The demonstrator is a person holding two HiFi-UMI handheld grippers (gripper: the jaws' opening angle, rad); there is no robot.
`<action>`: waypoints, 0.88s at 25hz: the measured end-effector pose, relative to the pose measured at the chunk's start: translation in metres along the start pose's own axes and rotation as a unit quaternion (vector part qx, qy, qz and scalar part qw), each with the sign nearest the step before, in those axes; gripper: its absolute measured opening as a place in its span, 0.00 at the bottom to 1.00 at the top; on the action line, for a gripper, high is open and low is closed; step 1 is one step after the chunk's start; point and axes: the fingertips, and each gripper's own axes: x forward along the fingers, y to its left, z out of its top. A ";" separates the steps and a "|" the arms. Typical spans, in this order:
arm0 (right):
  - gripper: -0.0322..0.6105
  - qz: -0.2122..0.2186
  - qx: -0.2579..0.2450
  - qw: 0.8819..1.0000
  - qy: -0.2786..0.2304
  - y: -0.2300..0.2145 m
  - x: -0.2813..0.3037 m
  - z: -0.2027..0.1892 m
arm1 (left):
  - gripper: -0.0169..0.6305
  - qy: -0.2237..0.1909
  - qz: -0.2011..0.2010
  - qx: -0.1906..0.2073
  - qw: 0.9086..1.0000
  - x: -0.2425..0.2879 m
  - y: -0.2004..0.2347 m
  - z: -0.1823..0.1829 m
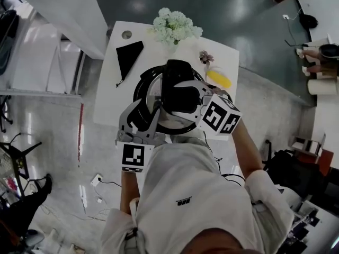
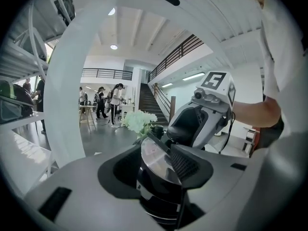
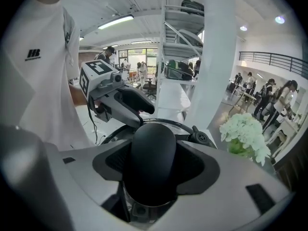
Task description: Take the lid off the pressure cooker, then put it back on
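The pressure cooker's round steel lid (image 1: 150, 90) is over the white table (image 1: 225, 57), with both grippers on it. My right gripper (image 1: 178, 97) is shut on the lid's thick black handle (image 3: 153, 153), which fills the gap between its pads. My left gripper (image 1: 150, 116) comes in from the near left and is shut on the lid's shiny edge (image 2: 155, 157), which stands tilted between its jaws. Each gripper shows in the other's view: the right gripper's body (image 2: 197, 121) and the left gripper's body (image 3: 120, 102). The pot underneath is mostly hidden.
A vase of white flowers (image 1: 174, 26) stands at the table's far edge. A black cloth (image 1: 128, 54) lies at the far left, with a yellow object (image 1: 219, 79) and a small pink item (image 1: 205, 56) to the right. People stand far off in the hall.
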 end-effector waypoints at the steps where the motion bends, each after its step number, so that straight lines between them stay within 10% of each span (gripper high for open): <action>1: 0.48 -0.006 0.004 1.000 0.002 -0.001 -0.003 -0.003 | 0.34 -0.001 -0.005 0.002 1.000 0.002 -0.002 0.001; 22: 0.48 -0.120 0.102 0.987 0.015 0.007 -0.074 -0.070 | 0.34 -0.003 -0.109 0.046 0.993 0.036 -0.072 0.010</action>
